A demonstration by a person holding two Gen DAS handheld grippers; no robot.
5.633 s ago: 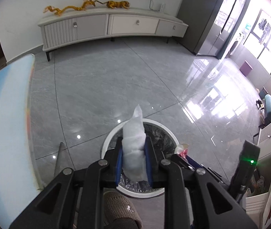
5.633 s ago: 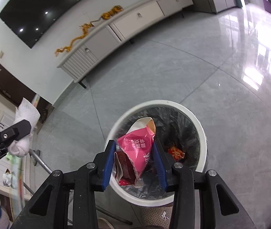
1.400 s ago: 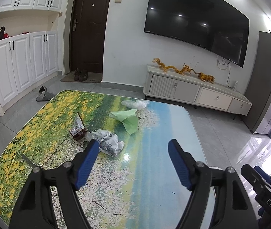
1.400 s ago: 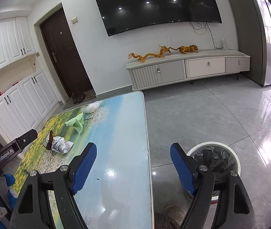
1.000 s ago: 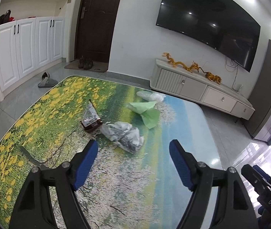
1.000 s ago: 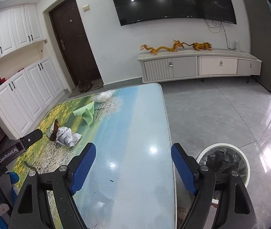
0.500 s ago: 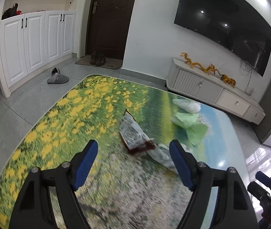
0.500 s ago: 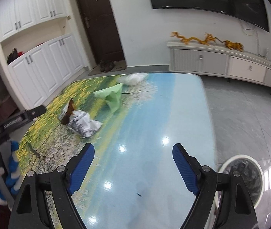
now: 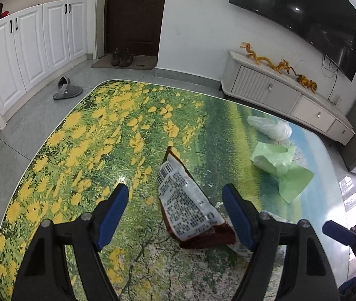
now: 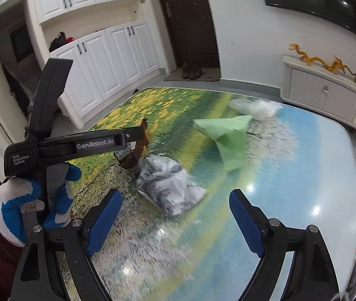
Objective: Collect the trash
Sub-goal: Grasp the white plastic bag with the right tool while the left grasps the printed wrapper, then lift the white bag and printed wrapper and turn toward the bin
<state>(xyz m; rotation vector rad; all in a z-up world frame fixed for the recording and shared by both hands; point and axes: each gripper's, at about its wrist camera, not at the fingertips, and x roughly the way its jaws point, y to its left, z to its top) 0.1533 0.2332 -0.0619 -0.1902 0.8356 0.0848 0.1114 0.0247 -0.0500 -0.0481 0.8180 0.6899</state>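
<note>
A brown and white snack wrapper (image 9: 188, 200) lies on the flower-print table (image 9: 97, 135), between the blue fingers of my open left gripper (image 9: 175, 210). In the right wrist view a crumpled silver-white bag (image 10: 170, 185) lies just ahead of my open right gripper (image 10: 175, 215). The brown wrapper (image 10: 137, 148) shows beyond it, partly hidden by the left gripper body (image 10: 65, 145). A green plastic bag (image 9: 280, 168) and a clear plastic bag (image 9: 270, 128) lie farther right; both also show in the right wrist view, the green bag (image 10: 228, 140) and the clear bag (image 10: 255, 109).
A white TV cabinet (image 9: 285, 95) stands behind the table, under a wall TV (image 9: 300, 17). White cupboards (image 9: 27, 47) and a dark door (image 9: 135, 12) line the far left. A grey slipper (image 9: 66, 92) lies on the floor. The right gripper's tip (image 9: 341, 233) shows at right.
Both grippers let go of trash over the bin, then swung back to the table. My left gripper has closed in over the brown wrapper; my right has come nearer the silver bag.
</note>
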